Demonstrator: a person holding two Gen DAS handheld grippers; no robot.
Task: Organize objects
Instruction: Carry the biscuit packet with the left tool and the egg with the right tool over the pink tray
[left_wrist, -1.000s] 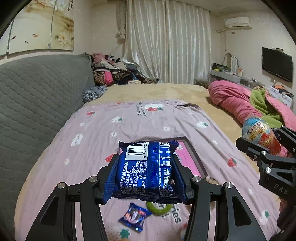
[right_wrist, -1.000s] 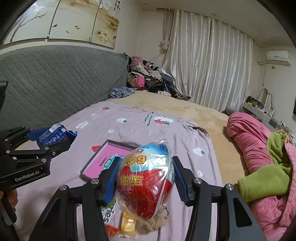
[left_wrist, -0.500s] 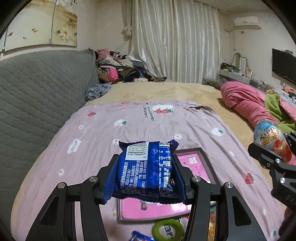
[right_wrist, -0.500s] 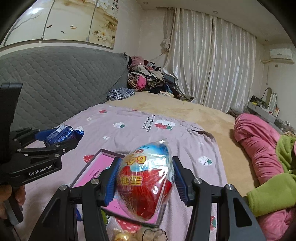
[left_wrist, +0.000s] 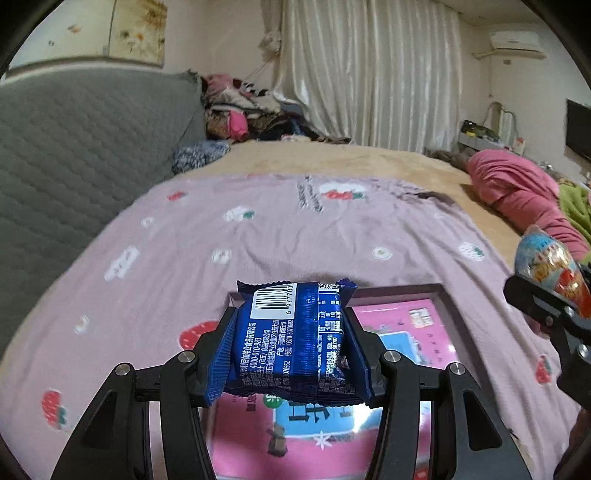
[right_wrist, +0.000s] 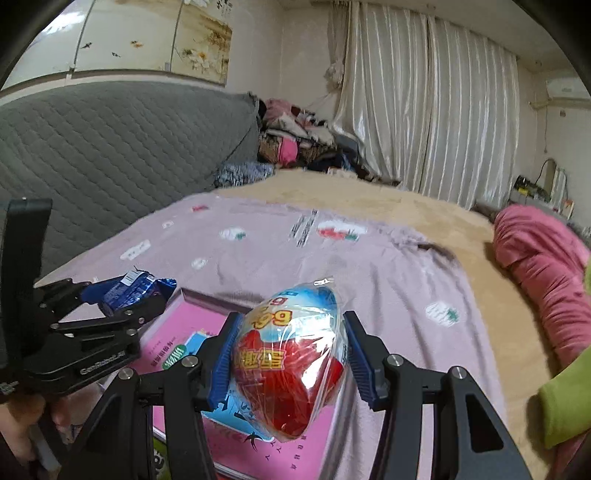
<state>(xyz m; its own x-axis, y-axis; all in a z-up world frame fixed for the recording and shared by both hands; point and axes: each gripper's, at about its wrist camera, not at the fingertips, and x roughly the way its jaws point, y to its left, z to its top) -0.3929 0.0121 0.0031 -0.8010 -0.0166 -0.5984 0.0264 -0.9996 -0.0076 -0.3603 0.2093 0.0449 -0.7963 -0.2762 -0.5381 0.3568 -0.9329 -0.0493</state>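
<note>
My left gripper (left_wrist: 293, 339) is shut on a blue snack packet (left_wrist: 291, 343) with a white barcode and holds it above the near part of a pink tray (left_wrist: 406, 321) on the bed. It also shows in the right wrist view (right_wrist: 122, 299) at the left, with the packet (right_wrist: 129, 290). My right gripper (right_wrist: 288, 365) is shut on a red and blue wrapped toy egg (right_wrist: 288, 369) above the pink tray (right_wrist: 184, 325). The egg (left_wrist: 546, 264) appears at the right edge of the left wrist view.
A lilac strawberry-print sheet (left_wrist: 277, 236) covers the bed. A grey quilted headboard (left_wrist: 74, 155) runs along the left. Pink and green bedding (right_wrist: 543, 266) lies at the right. Clothes (left_wrist: 251, 118) are piled at the far end by the curtains.
Both grippers have moved forward over the bed with their loads. The pink tray now lies right under them, and the small candy and green ring have dropped out of view.
</note>
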